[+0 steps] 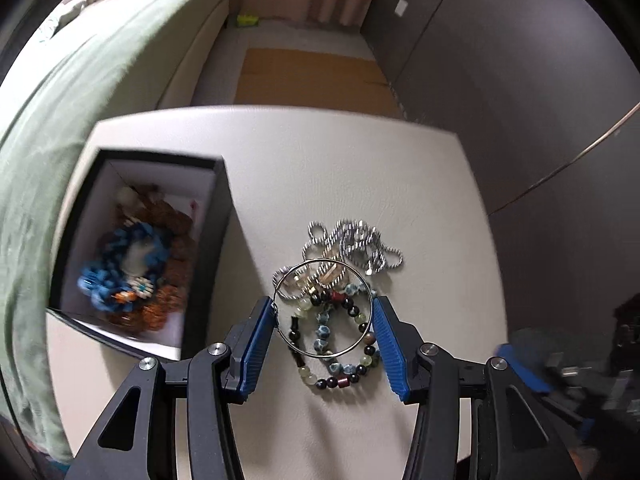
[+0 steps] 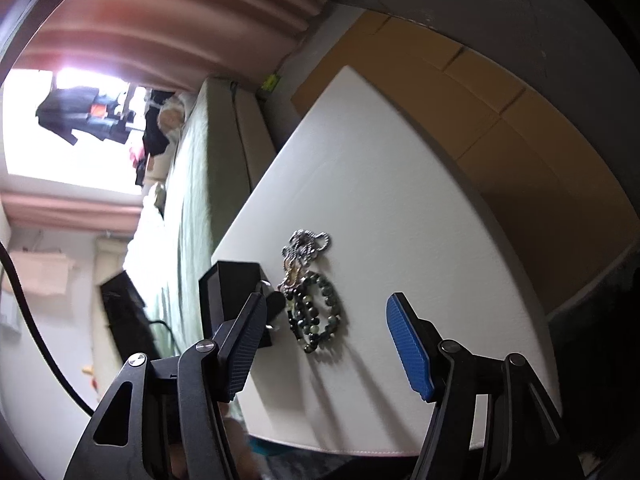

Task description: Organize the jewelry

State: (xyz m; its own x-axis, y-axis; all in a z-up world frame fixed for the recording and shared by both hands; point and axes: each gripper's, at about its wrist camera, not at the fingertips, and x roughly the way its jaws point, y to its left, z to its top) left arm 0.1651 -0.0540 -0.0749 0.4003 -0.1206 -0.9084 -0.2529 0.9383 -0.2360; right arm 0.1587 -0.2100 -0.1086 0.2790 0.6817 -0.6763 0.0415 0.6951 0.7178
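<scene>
In the left wrist view my left gripper [image 1: 323,310] is shut on a thin silver bangle [image 1: 289,347], holding it by its two sides above a pile of jewelry on the white table [image 1: 420,184]. Below it lie beaded bracelets [image 1: 348,376] and a silver chain necklace [image 1: 356,242]. A black box [image 1: 218,248] with a white lining stands at the left and holds blue and orange beaded pieces [image 1: 120,264]. My right gripper [image 2: 326,320] is open and empty, tilted, at the table's near edge. The pile [image 2: 316,312] and the box [image 2: 228,292] show there too.
A bed with a green cover [image 1: 80,100] runs along the table's left side. Flattened cardboard [image 1: 312,80] lies on the floor beyond the table. A dark wall [image 1: 500,100] is at the right. My right gripper shows blurred at the lower right in the left wrist view [image 1: 532,368].
</scene>
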